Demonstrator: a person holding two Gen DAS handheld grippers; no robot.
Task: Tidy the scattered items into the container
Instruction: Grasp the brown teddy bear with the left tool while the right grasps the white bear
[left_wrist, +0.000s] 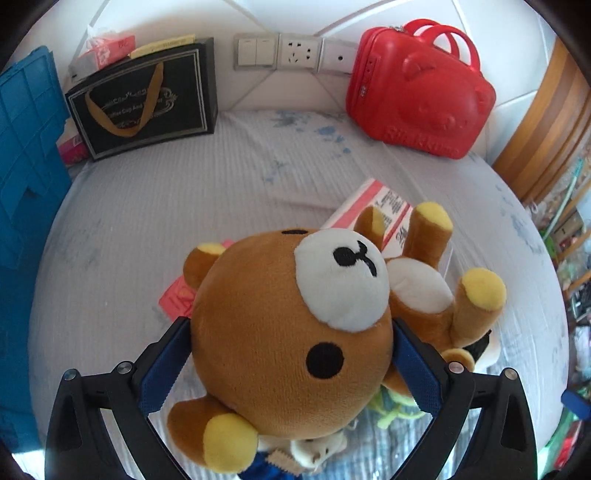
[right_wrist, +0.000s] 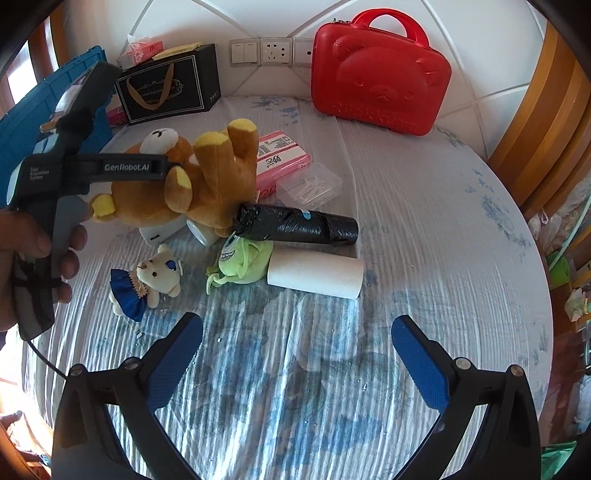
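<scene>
lettering "genrobot.ai" on left tool (right_wrist: 173, 173), clamped on brown bear (left_wrist: 288, 332) above bed (right_wrist: 424, 229). right tool (right_wrist: 297, 354) wide open, empty. red case (right_wrist: 380, 77) embossed, text unclear.

- Bed sheet (right_wrist: 424, 229): pale, striped, faint blue print.
- Red bear-faced case (right_wrist: 380, 74) upright against my headboard (left_wrist: 295, 14).
- Black gift bag (left_wrist: 144, 99), gold ribbon handle, far left.
- Wall switches and socket (left_wrist: 293, 51) between bag and case.
- Wooden frame (right_wrist: 546, 110) at right.
</scene>
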